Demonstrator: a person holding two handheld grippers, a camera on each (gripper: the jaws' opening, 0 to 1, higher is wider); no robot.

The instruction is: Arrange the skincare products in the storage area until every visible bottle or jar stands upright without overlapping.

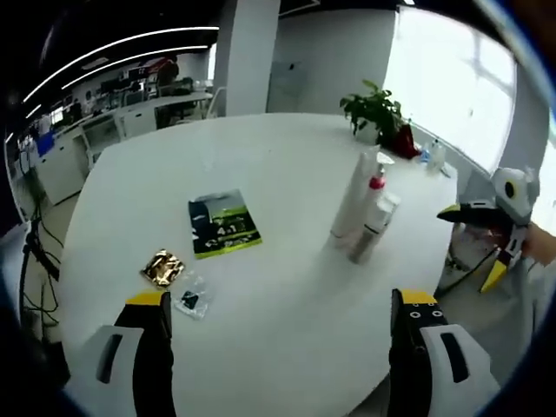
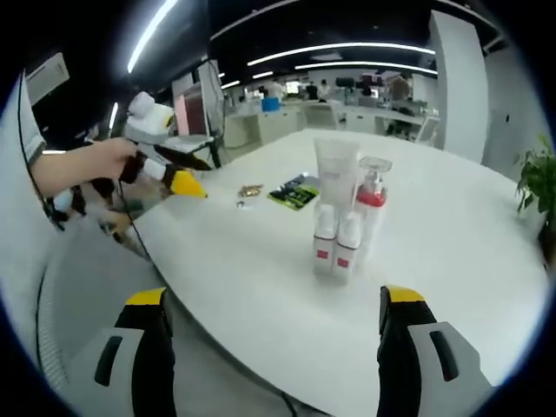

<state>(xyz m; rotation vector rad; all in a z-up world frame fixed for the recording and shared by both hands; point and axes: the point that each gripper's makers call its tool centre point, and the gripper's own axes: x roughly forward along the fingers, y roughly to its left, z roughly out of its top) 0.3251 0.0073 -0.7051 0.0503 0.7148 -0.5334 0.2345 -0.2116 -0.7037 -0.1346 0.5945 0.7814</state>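
Observation:
Several skincare products stand upright in a tight cluster on the white round table [image 1: 287,165]: a tall white tube [image 1: 354,195] [image 2: 336,174], a clear pump bottle with a red collar [image 1: 377,184] [image 2: 371,204], and two small white bottles with red labels [image 2: 324,239] [image 2: 347,245]. My left gripper [image 1: 282,304] is open above the table's near edge, well short of the cluster. It also appears in the right gripper view, held in a hand, as the left gripper [image 2: 201,178]. My right gripper [image 2: 274,300] is open, off the table's edge, and shows as the right gripper [image 1: 473,243] beside the table.
A green and black packet [image 1: 224,224] [image 2: 295,193], a gold sachet [image 1: 162,267] and a small clear sachet [image 1: 191,300] lie flat on the table, left of the cluster. A potted plant [image 1: 375,109] stands at the far edge. Desks fill the room behind.

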